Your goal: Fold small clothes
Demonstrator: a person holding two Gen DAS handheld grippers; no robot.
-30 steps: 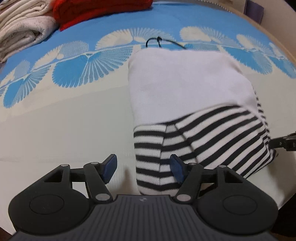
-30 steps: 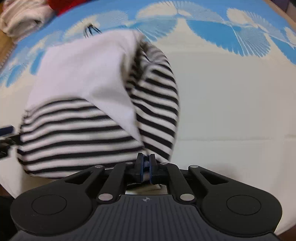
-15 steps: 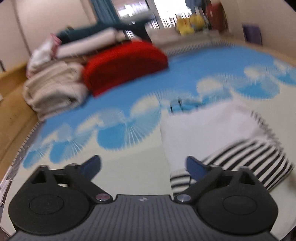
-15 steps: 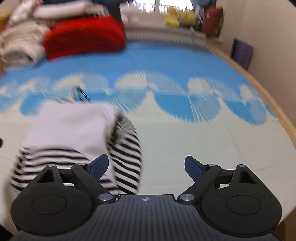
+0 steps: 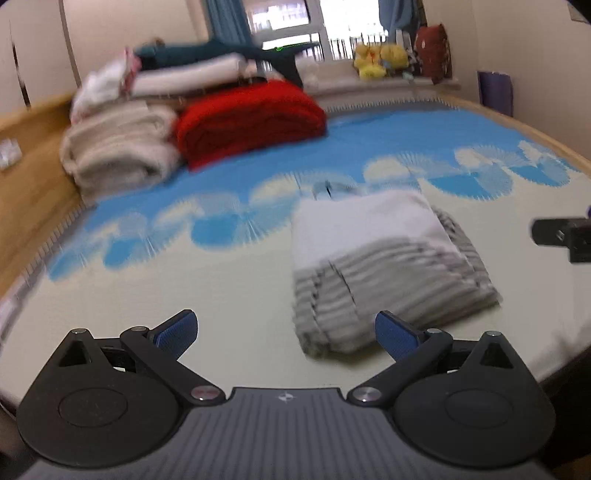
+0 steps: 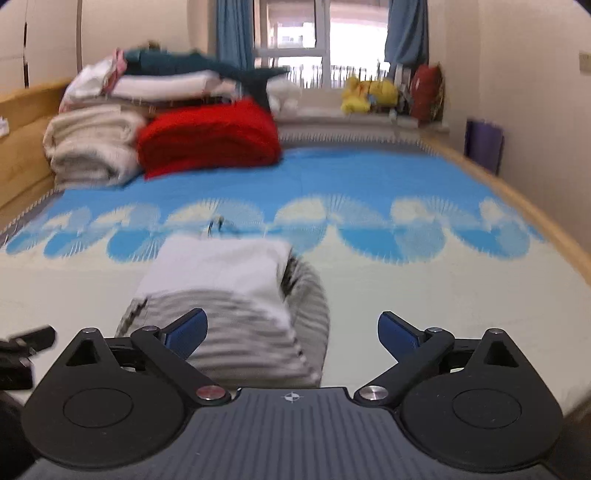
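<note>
Bright window (image 6: 325, 40), blue curtains (image 6: 406, 33), pale walls (image 6: 535, 92)

Both grippers spread wide, holding nothing

The left gripper (image 5: 286, 334) hangs above the bed (image 5: 229, 295), tilted down, its blue fingers (image 5: 177, 332) fully apart, clear of the folded garment (image 5: 384, 266) ahead and to its right. The right gripper (image 6: 291, 332) has just been opening; nothing sits between its fingers (image 6: 397, 332), and its left finger shows in front of the garment's near edge. Each gripper's tip shows at the edge of the other's view.
</note>
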